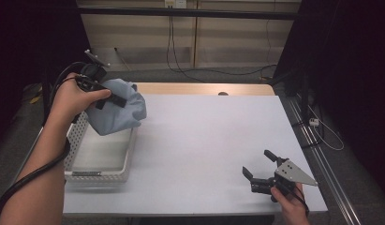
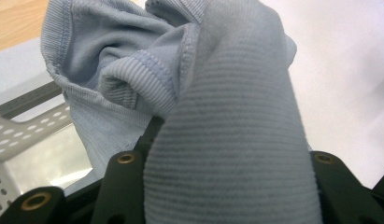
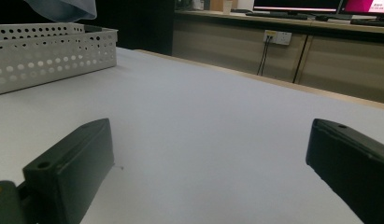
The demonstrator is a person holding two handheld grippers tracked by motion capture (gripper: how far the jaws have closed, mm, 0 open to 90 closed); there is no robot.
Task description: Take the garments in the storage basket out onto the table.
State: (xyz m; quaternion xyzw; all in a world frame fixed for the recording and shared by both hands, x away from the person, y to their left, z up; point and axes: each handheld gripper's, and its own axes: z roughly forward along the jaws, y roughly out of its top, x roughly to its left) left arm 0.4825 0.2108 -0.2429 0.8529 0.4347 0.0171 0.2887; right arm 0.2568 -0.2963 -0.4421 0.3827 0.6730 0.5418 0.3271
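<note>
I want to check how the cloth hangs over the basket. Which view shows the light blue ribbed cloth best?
The high view: the whole light blue ribbed cloth hangs bunched from the left gripper above the white perforated basket. The left gripper view gives a close-up of its ribbing and seams; the right gripper view catches its lower edge.

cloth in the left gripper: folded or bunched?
Bunched. The light blue cloth hangs crumpled from the left gripper over the white basket, with loose folds and hems showing in the left gripper view.
</note>
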